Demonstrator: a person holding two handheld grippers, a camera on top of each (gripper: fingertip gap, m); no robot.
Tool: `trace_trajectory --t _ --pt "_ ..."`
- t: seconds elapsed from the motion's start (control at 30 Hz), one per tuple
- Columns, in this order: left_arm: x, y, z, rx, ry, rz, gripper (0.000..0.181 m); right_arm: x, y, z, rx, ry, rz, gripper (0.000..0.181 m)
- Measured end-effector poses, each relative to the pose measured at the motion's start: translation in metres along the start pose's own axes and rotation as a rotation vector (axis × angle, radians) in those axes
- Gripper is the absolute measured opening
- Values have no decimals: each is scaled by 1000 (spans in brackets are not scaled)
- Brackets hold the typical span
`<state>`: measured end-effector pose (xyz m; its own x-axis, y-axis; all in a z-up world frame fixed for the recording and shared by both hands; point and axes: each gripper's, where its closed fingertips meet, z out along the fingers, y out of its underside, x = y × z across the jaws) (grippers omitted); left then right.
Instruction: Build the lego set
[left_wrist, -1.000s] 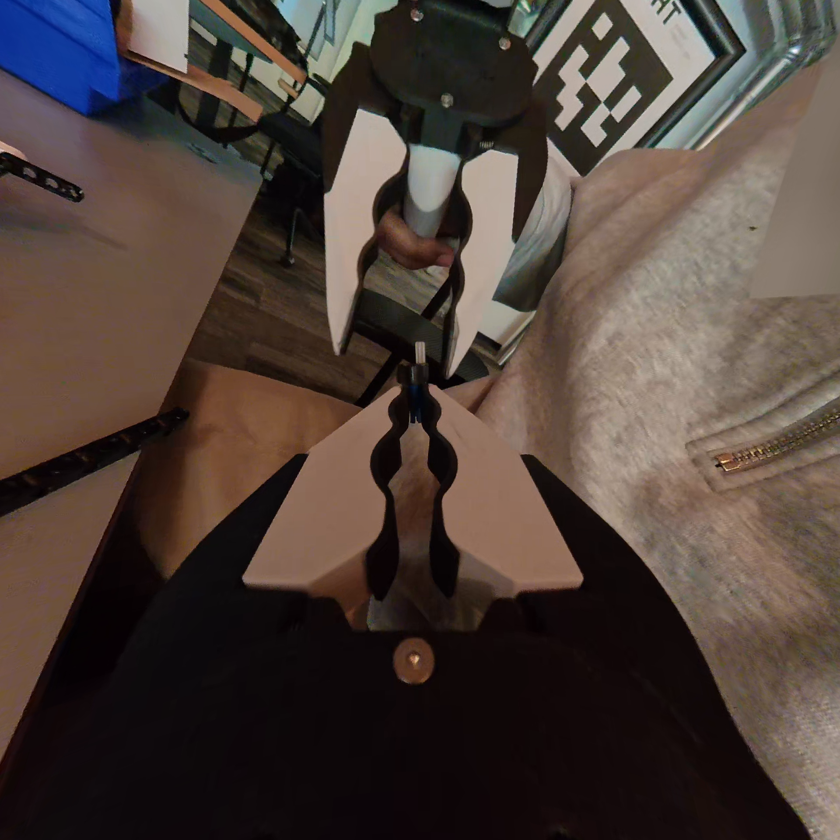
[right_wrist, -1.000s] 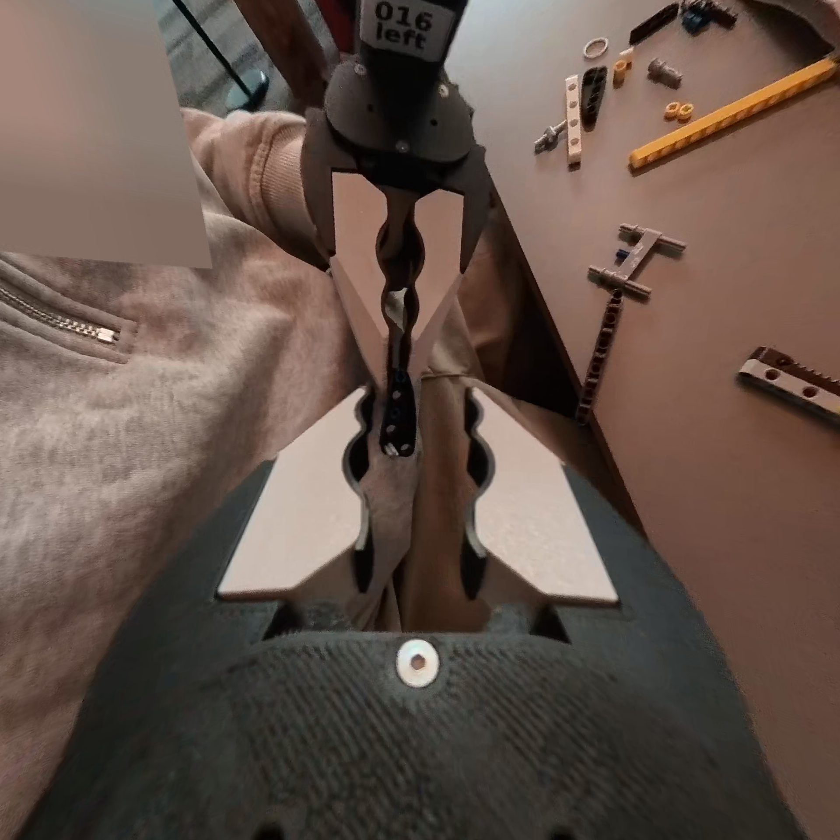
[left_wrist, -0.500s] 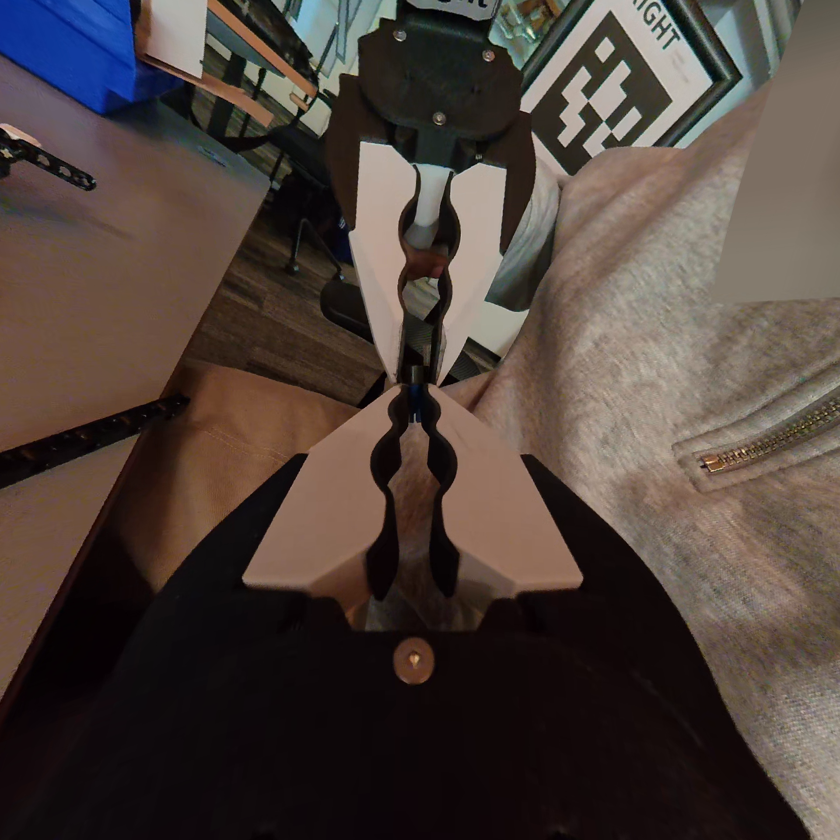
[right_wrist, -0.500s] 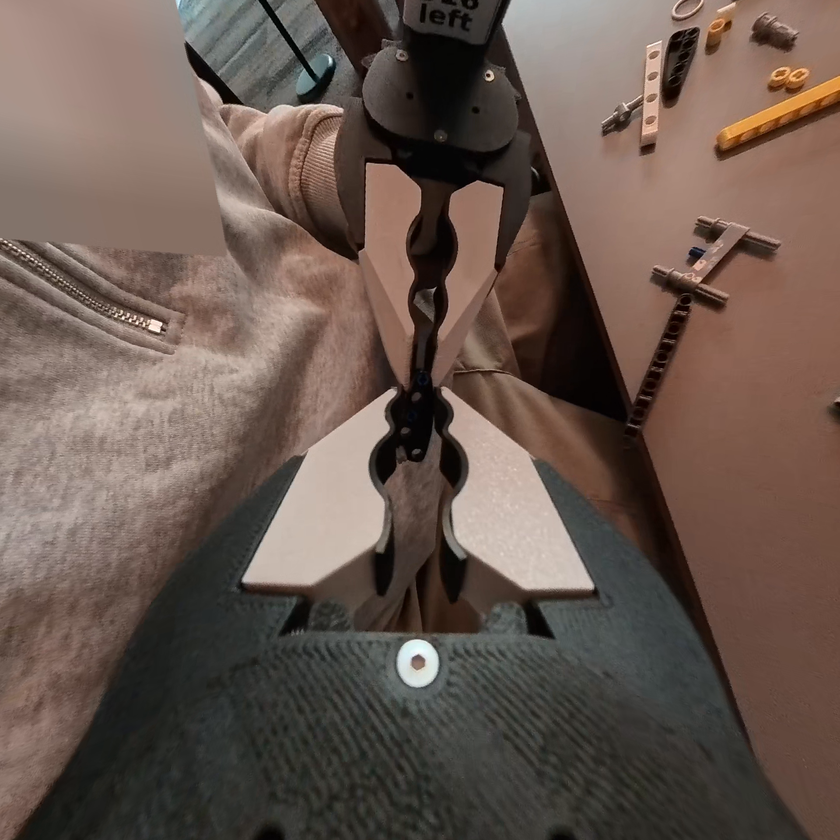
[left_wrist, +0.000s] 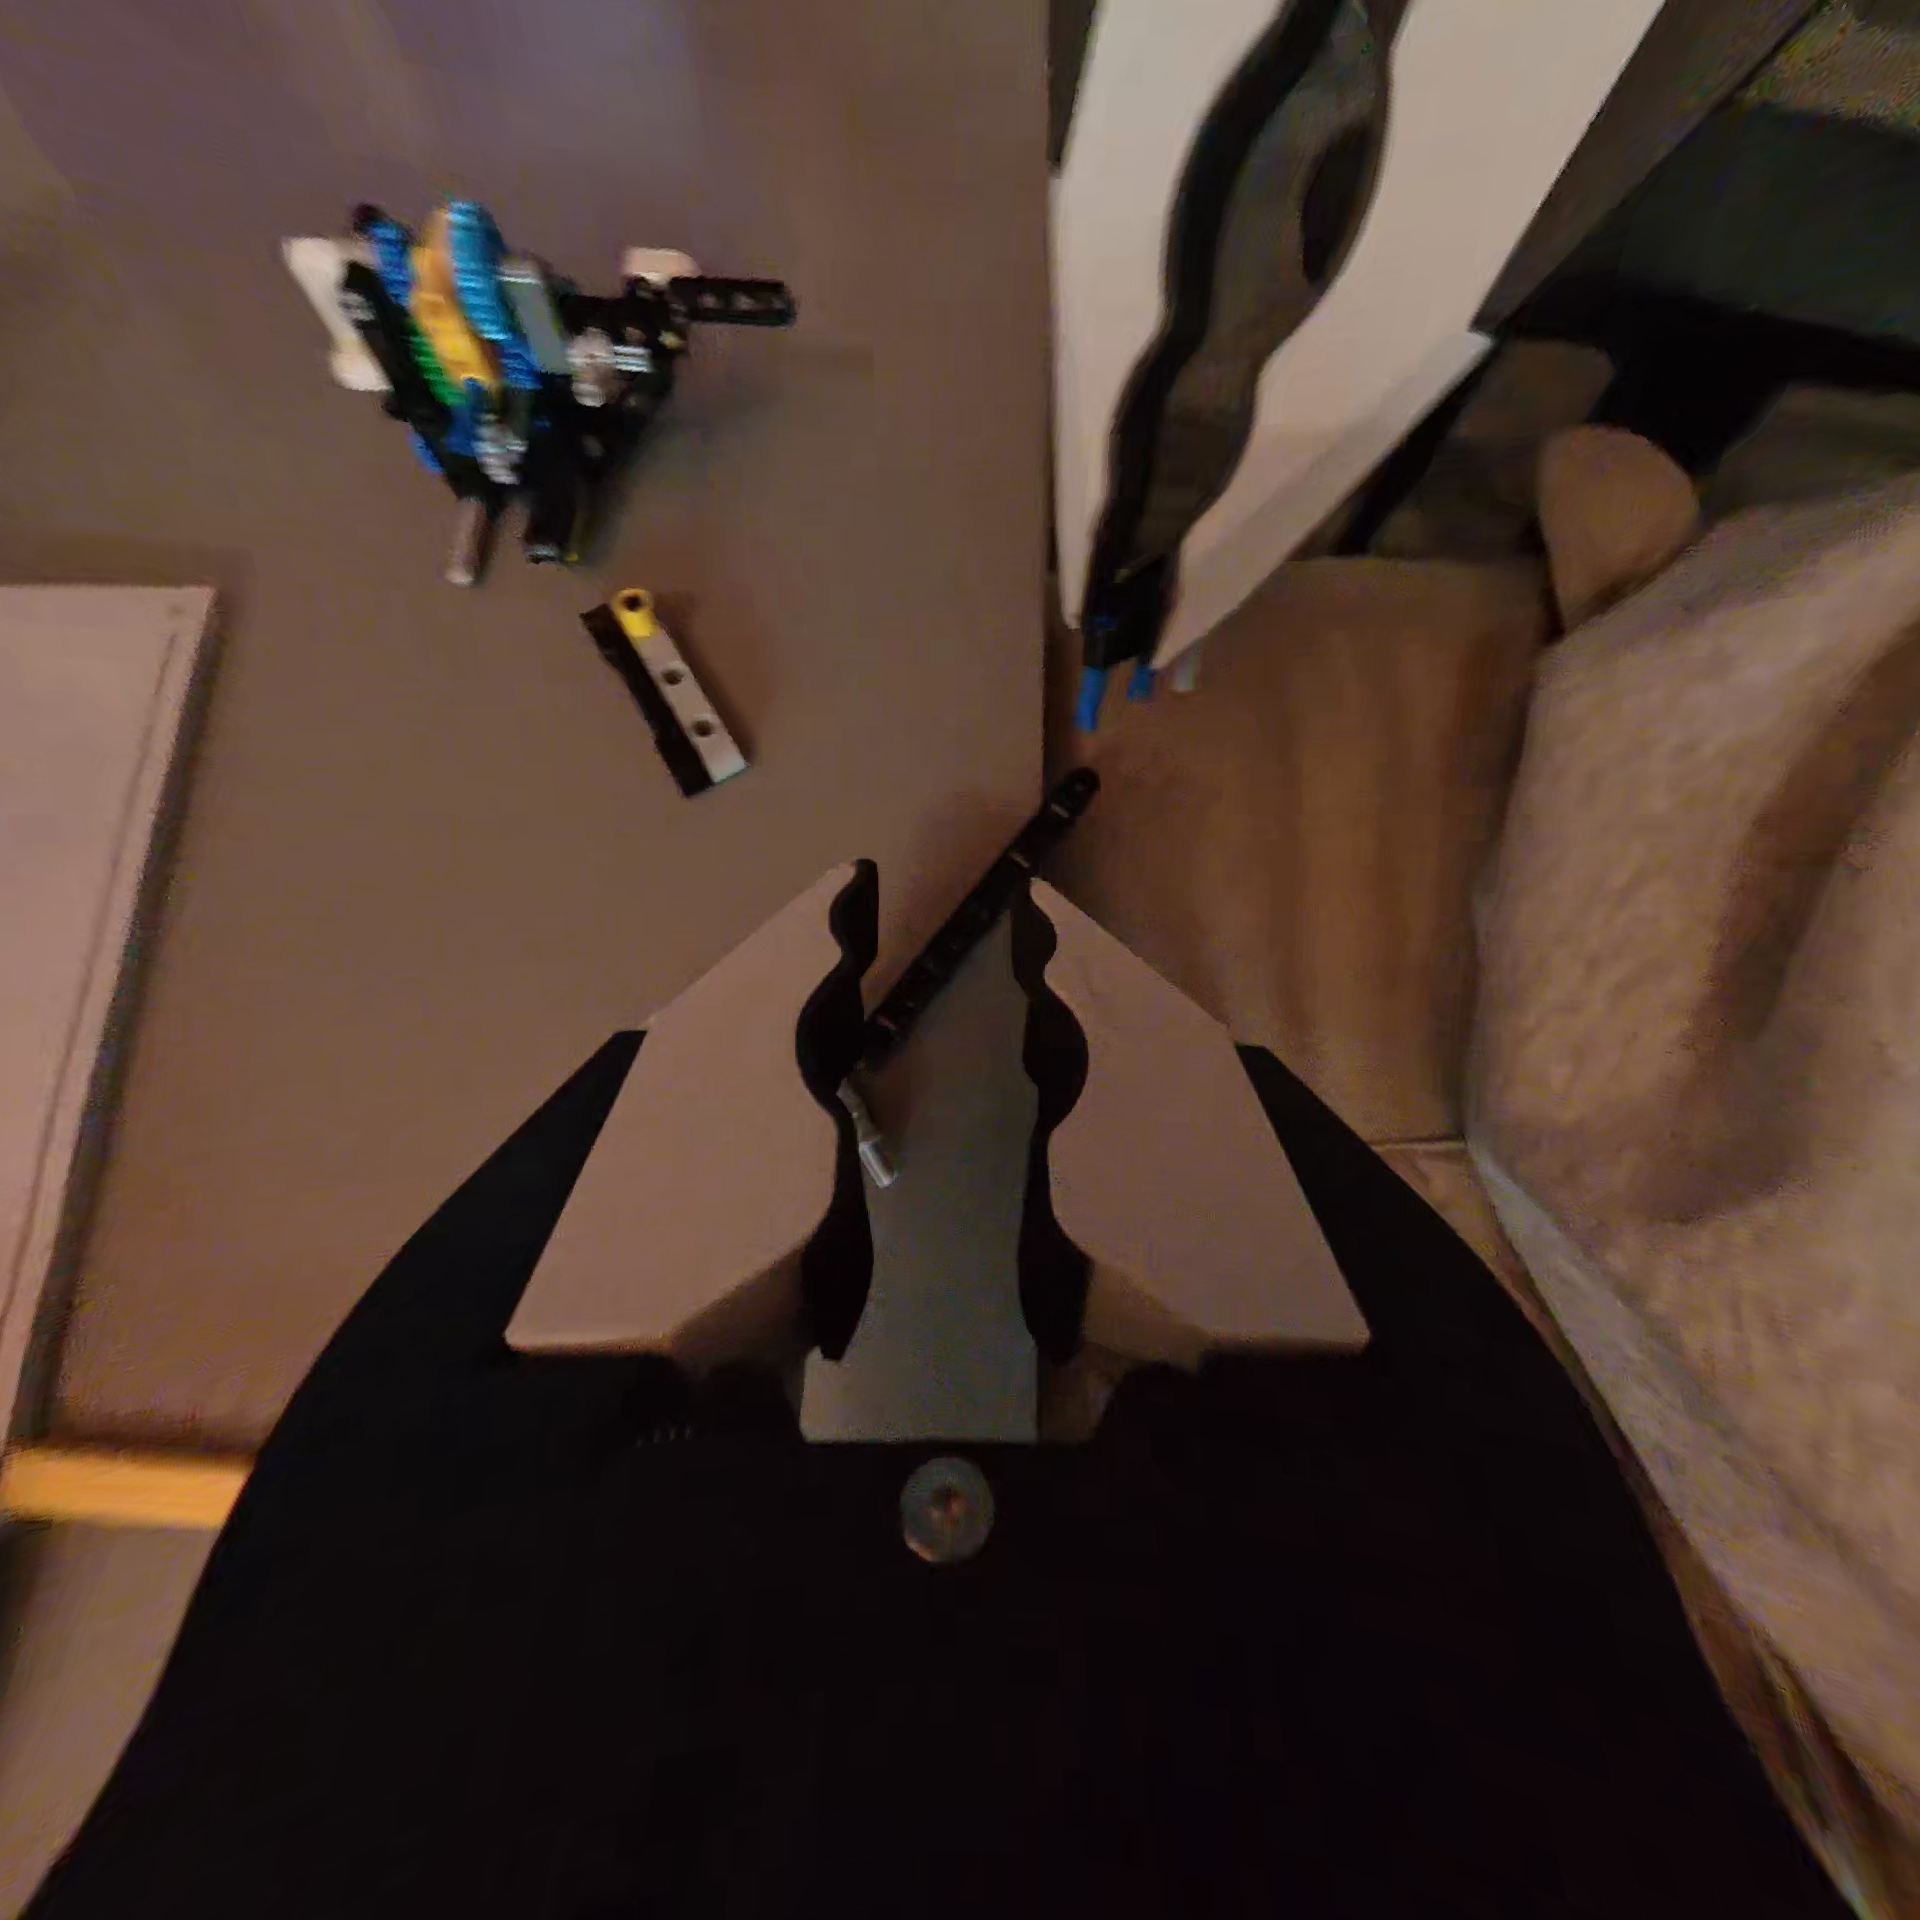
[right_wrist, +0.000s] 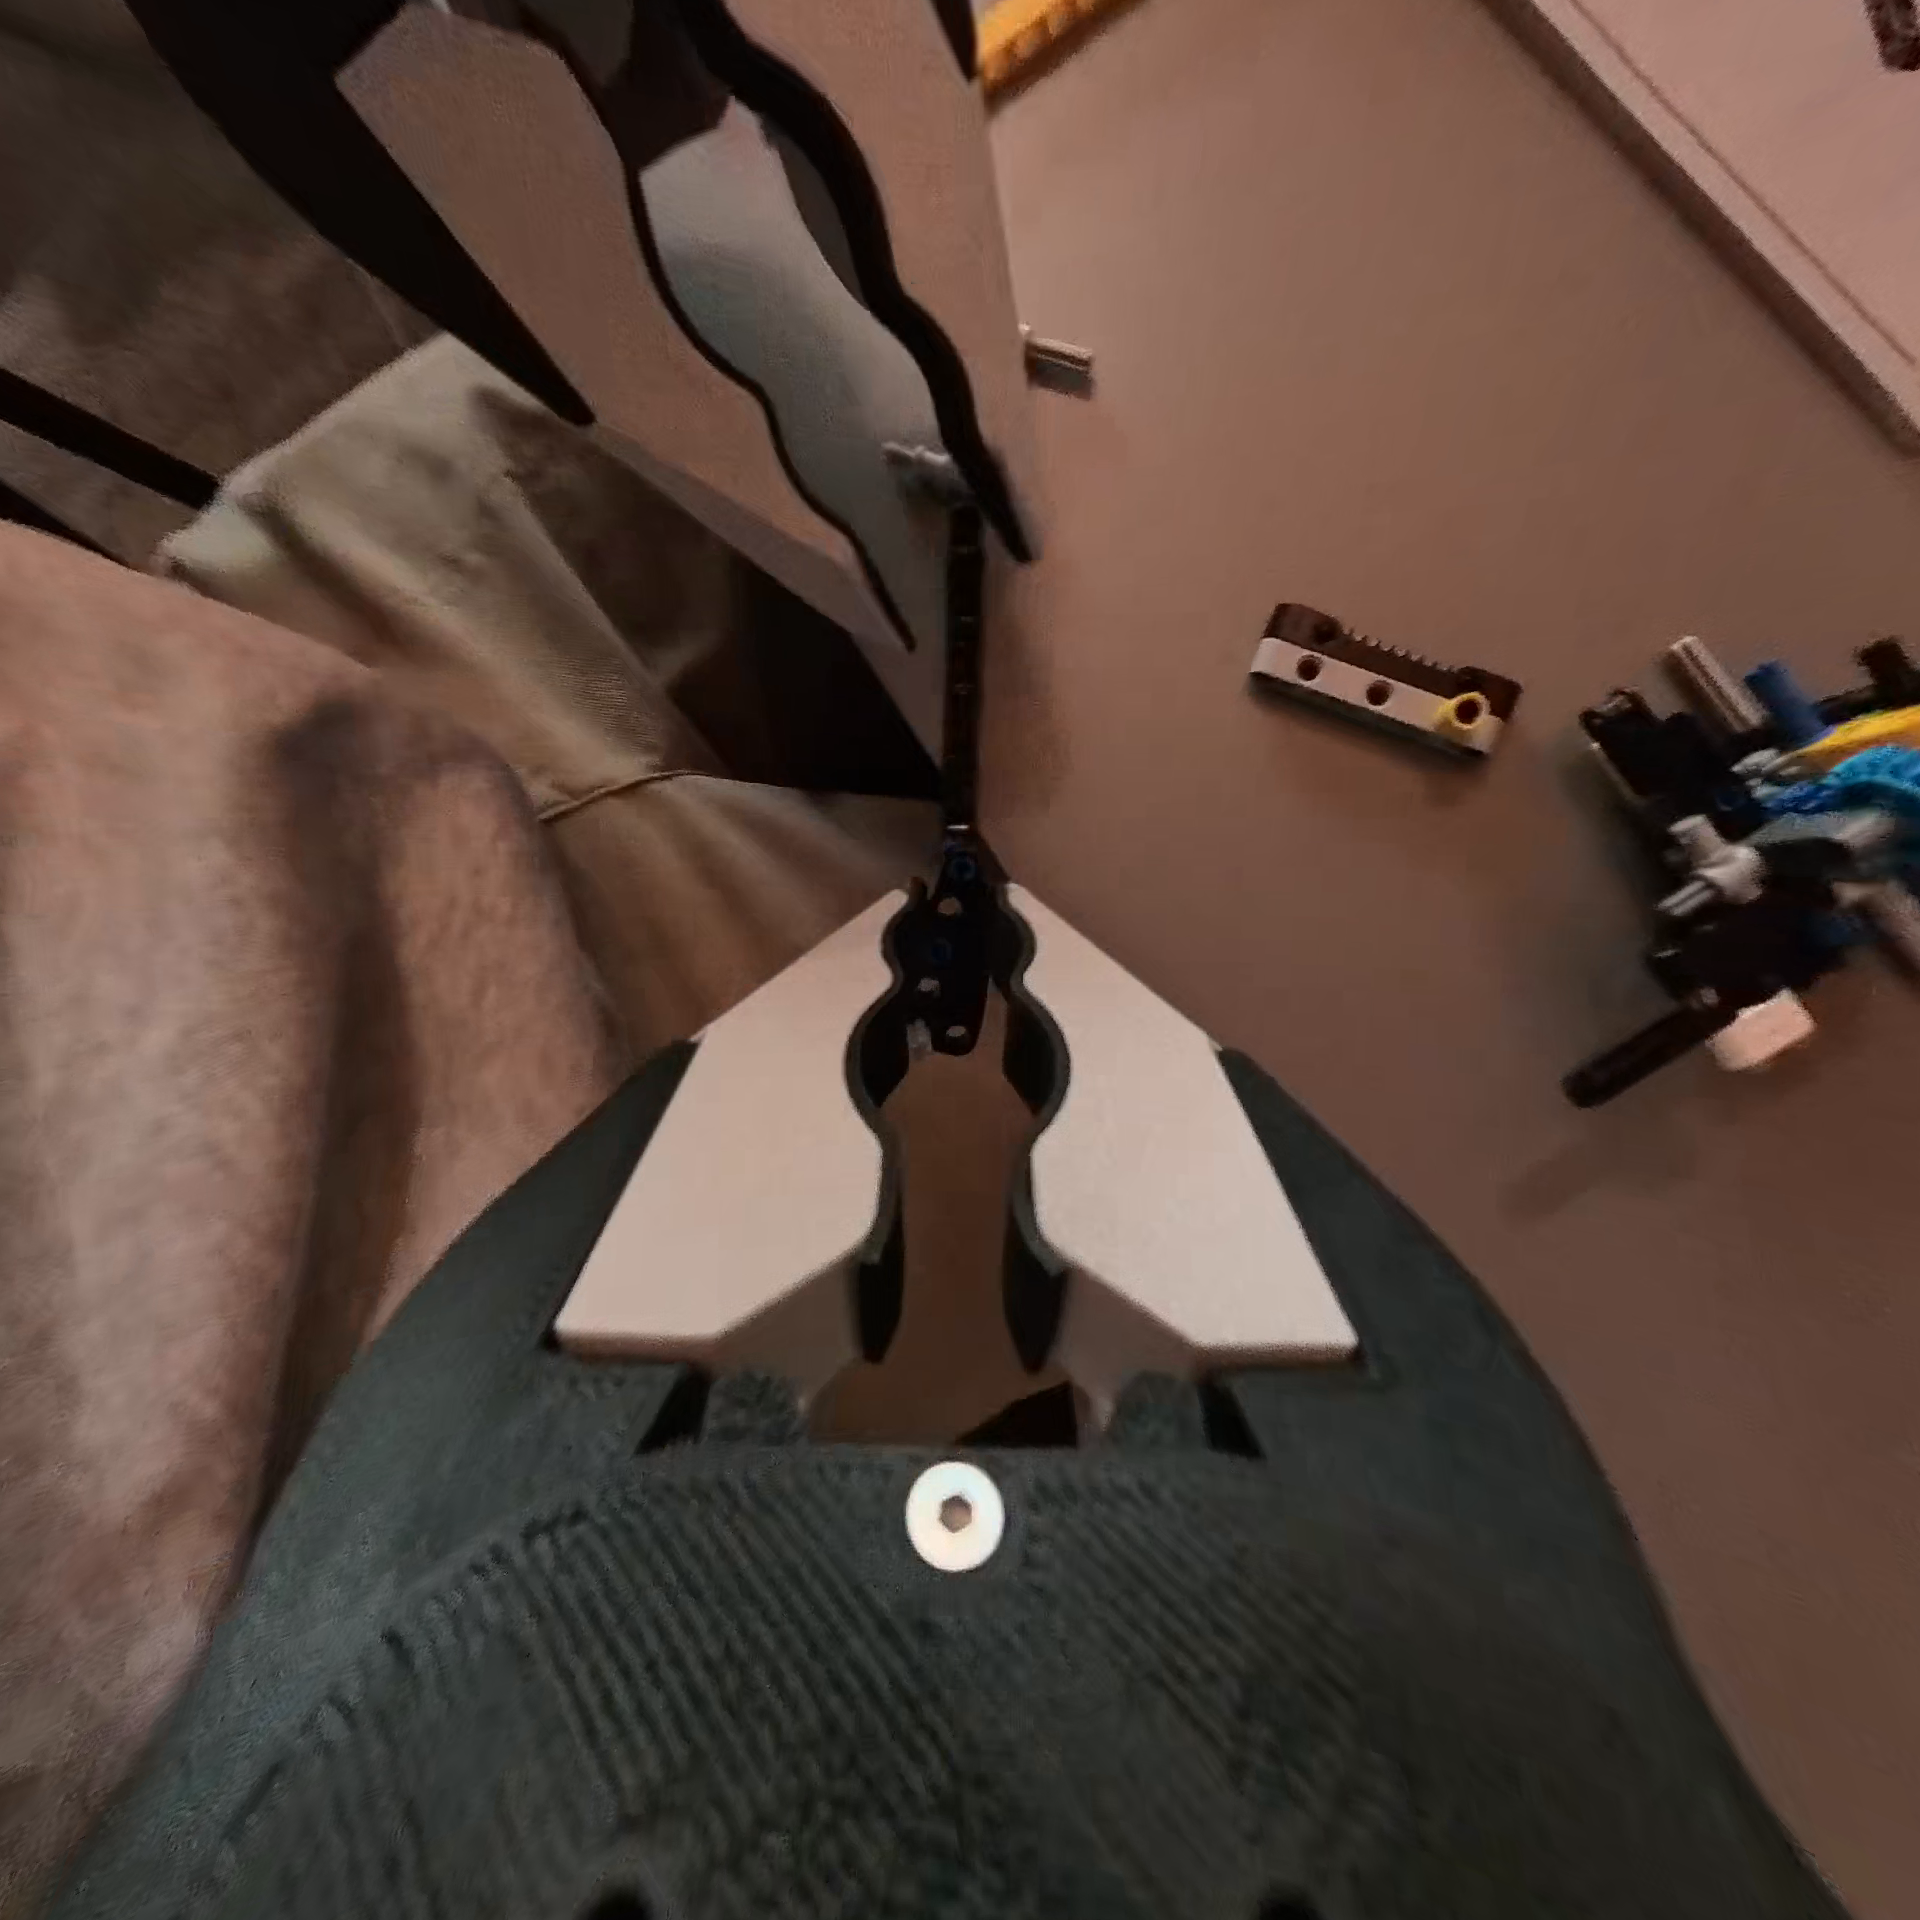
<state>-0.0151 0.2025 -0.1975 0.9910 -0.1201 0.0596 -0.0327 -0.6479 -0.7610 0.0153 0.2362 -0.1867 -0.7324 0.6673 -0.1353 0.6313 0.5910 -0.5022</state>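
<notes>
My right gripper (right_wrist: 958, 894) is shut on a small black beam with blue pins (right_wrist: 948, 971). It holds it in the air by the table edge. In the left wrist view this gripper (left_wrist: 1127, 644) comes in from the top, with the blue pins (left_wrist: 1091, 707) sticking out below its tips. My left gripper (left_wrist: 943, 883) is open and empty. Between its fingers a long black beam (left_wrist: 966, 935) lies on the table at the edge, with a grey pin (left_wrist: 871, 1138) at its near end. The beam (right_wrist: 966, 665) also shows in the right wrist view.
A partly built blue, yellow and black assembly (left_wrist: 499, 353) (right_wrist: 1766, 831) stands on the brown table (left_wrist: 416, 1039). A short black and white toothed piece with a yellow pin (left_wrist: 670, 691) (right_wrist: 1382, 691) lies near it. A white sheet (left_wrist: 83, 935) lies left. The person's lap (left_wrist: 1662, 935) is right.
The right gripper closed on the small black beam and the left gripper let it go. Both swung from over the lap to the table edge; the left now straddles the long beam.
</notes>
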Motion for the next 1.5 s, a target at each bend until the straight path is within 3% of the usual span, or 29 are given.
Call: trace_trajectory --t 0.03,0.2,0.37,0.93,1.5 --pt "2 2 4 -34 43 17 22 2 -1 2 -20 26 -14 11" --pt "4 23 24 -162 79 108 26 1 -9 12 -91 32 -43 11" --pt "6 20 24 -122 91 147 8 2 -8 20 -178 51 -81 11" --pt "10 20 26 -81 158 117 7 12 -1 26 -318 14 -362 11" --pt "15 21 26 -83 187 141 8 5 2 26 -320 18 -366 11"
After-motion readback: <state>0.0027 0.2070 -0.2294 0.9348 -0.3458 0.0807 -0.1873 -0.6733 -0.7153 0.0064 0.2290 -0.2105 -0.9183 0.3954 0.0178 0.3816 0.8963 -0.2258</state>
